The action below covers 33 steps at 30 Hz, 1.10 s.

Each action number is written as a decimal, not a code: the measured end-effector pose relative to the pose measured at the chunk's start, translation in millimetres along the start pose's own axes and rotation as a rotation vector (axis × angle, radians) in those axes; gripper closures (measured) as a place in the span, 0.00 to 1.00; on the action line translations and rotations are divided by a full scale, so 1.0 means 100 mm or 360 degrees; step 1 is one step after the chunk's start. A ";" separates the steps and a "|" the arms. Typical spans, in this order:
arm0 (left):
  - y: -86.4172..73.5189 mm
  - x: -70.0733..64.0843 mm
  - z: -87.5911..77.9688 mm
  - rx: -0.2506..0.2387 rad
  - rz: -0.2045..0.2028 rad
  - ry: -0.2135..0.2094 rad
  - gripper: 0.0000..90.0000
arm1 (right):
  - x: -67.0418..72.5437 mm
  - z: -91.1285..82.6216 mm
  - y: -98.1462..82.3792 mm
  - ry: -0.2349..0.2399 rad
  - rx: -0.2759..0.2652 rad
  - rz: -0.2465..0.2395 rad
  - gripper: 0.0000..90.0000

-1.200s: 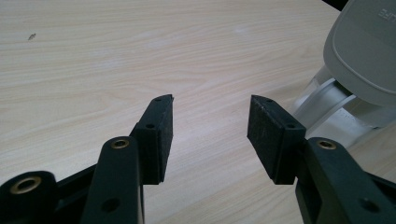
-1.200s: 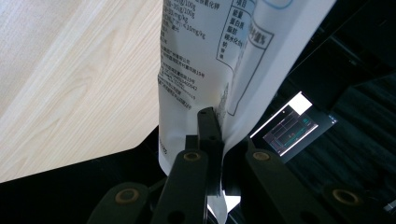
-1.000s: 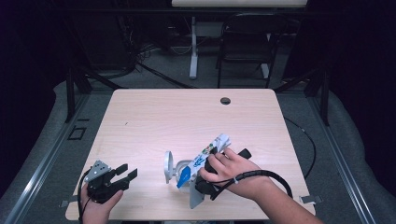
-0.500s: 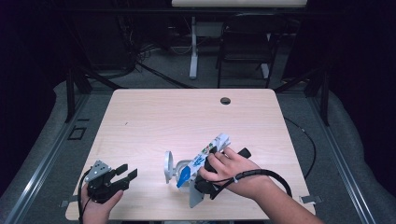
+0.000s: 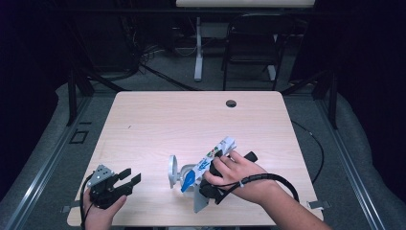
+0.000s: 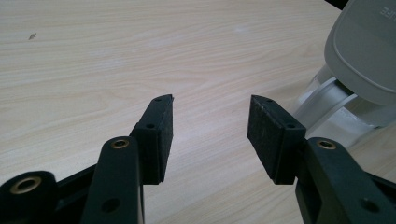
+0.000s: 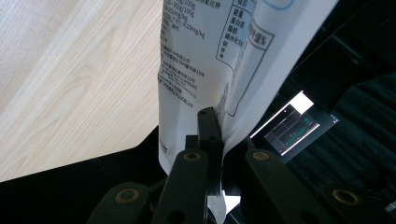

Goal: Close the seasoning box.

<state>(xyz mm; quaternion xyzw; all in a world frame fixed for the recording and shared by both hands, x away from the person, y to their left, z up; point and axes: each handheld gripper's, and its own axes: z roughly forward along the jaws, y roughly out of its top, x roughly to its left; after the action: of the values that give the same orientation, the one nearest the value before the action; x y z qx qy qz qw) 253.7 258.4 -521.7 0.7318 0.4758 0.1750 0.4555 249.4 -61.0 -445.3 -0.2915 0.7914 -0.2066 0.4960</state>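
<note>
A white pouch [image 5: 213,155] with blue print lies slanted over the table's front middle, and my right gripper [image 5: 208,186] is shut on it under the person's hand. In the right gripper view the black jaws [image 7: 215,135] pinch the pouch's [image 7: 219,56] printed edge, which hangs past the table edge. A grey-white stand-like device [image 5: 174,173] sits just left of the pouch. My left gripper [image 5: 131,175] rests near the front left corner, open with nothing between its pads [image 6: 210,135]. The same device [image 6: 359,60] shows at the right of the left gripper view.
The light wooden table [image 5: 191,120] has a round cable hole [image 5: 231,103] near its far edge. A black cable [image 5: 282,181] loops from the right gripper. A lit screen [image 7: 292,123] shows below the table edge. A chair [image 5: 249,43] stands behind the table.
</note>
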 end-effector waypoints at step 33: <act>-0.02 0.01 0.02 0.0010 -0.0004 -0.0001 0.57 | 0.04 0.02 0.00 -0.0021 -0.0006 -0.0001 1.00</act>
<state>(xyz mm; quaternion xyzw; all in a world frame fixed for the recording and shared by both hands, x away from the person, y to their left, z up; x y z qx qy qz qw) 254.5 258.1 -524.3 0.7327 0.4772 0.1726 0.4534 249.9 -63.6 -448.3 -0.2942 0.7884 -0.2033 0.5006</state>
